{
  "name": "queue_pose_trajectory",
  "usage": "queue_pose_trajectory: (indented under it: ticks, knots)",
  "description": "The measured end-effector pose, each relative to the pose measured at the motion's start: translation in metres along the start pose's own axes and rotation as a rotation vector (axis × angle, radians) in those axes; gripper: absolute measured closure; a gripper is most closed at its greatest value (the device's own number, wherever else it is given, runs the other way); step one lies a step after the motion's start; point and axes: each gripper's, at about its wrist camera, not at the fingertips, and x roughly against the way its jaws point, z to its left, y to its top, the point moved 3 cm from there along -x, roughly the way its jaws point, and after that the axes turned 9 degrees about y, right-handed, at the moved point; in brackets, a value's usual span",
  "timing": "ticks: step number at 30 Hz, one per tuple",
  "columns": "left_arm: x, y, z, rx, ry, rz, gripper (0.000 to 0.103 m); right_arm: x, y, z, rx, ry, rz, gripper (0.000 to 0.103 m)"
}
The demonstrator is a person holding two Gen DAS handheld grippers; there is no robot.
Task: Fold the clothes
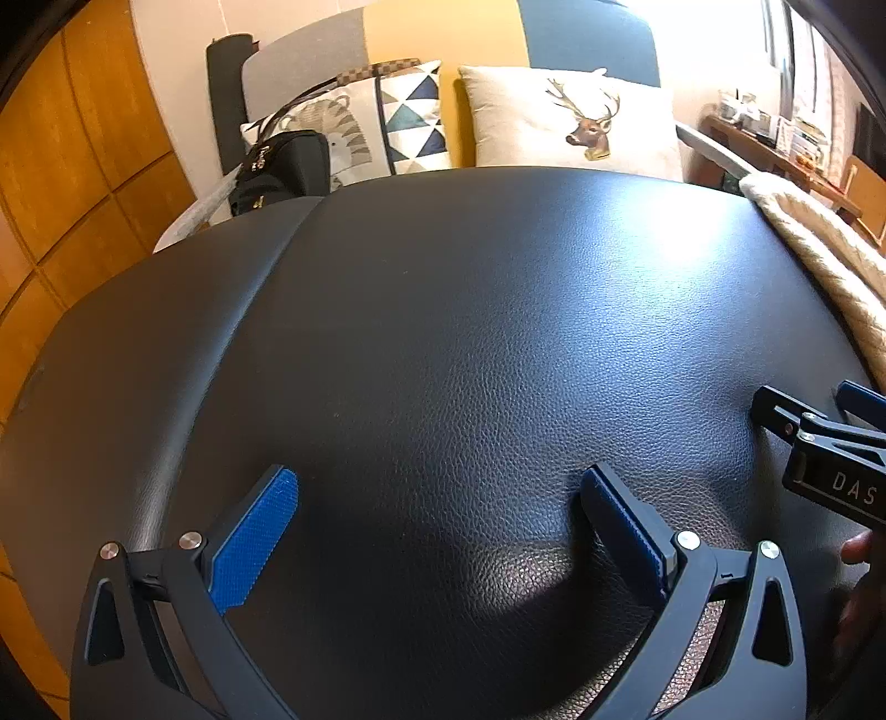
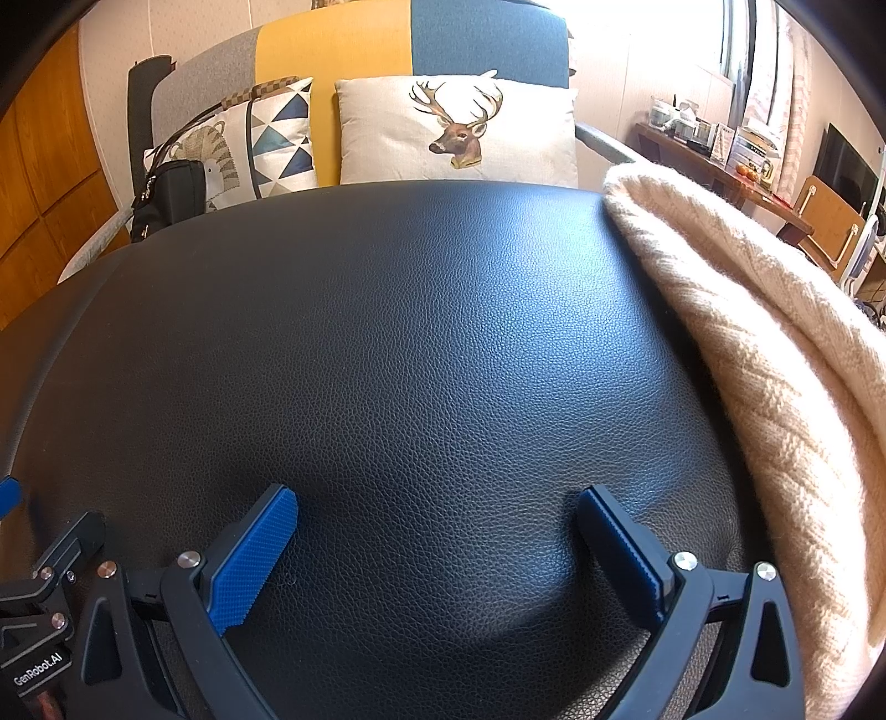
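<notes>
Leather surface (image 2: 432, 343), black and pebbled, is filling most of both views; we are seeing a seam running down its left part in the left wrist view. Behind it a sofa (image 2: 332, 50) with grey, yellow and blue back panels is standing against the wall.

Cream knit garment (image 2: 764, 354), the thing to fold, is lying bunched along the right edge of the surface, running from the far right corner toward us. In the left wrist view it is showing only as a strip at the right rim (image 1: 825, 249). Neither pair of tongs is touching it.

Deer cushion (image 2: 459, 133) is leaning on the sofa back, with a triangle-pattern cushion (image 2: 279, 133) to its left and a black bag (image 2: 169, 194) at the sofa's left end. A cluttered shelf (image 2: 714, 149) is sitting under the window at right.

We are holding both tongs low over the near edge of the surface. Left tongs (image 1: 437, 498) are spread wide, blue pads (image 1: 255, 543) apart, nothing between them. Right tongs (image 2: 437, 515) are likewise released and gripping nothing; the garment is lying just to the right of their right finger. The two are sitting side by side, each one's body poking into the other's view.
</notes>
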Motion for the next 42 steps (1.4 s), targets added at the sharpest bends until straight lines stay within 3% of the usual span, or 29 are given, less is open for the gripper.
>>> queue_pose_trajectory:
  ticks: [11, 26, 28, 33, 35, 39, 42]
  knots:
    - [0.008, -0.005, -0.001, 0.025, 0.023, 0.006, 0.000, 0.000, 0.000, 0.000, -0.001, 0.002, 0.000, 0.000]
    - [0.034, -0.017, -0.025, -0.076, -0.017, -0.035, 0.000, 0.012, 0.005, -0.012, 0.021, 0.047, 0.019, 0.000]
    - [0.041, -0.018, -0.027, -0.091, -0.027, -0.056, 0.000, 0.025, 0.013, -0.030, 0.017, 0.005, -0.012, 0.000]
    - [0.055, -0.019, -0.036, -0.126, -0.057, -0.091, 0.000, 0.062, 0.043, -0.098, 0.006, -0.197, -0.103, 0.000]
    - [0.060, -0.021, -0.041, -0.140, -0.068, -0.101, 0.000, 0.064, 0.049, -0.127, -0.024, -0.251, -0.087, 0.000]
    - [0.064, -0.028, -0.048, -0.158, -0.098, -0.108, 0.000, 0.030, 0.045, -0.164, -0.013, -0.308, 0.095, 0.000]
    - [0.064, -0.034, -0.047, -0.162, -0.108, -0.104, 0.000, 0.022, 0.034, -0.162, 0.062, -0.323, 0.067, 0.000]
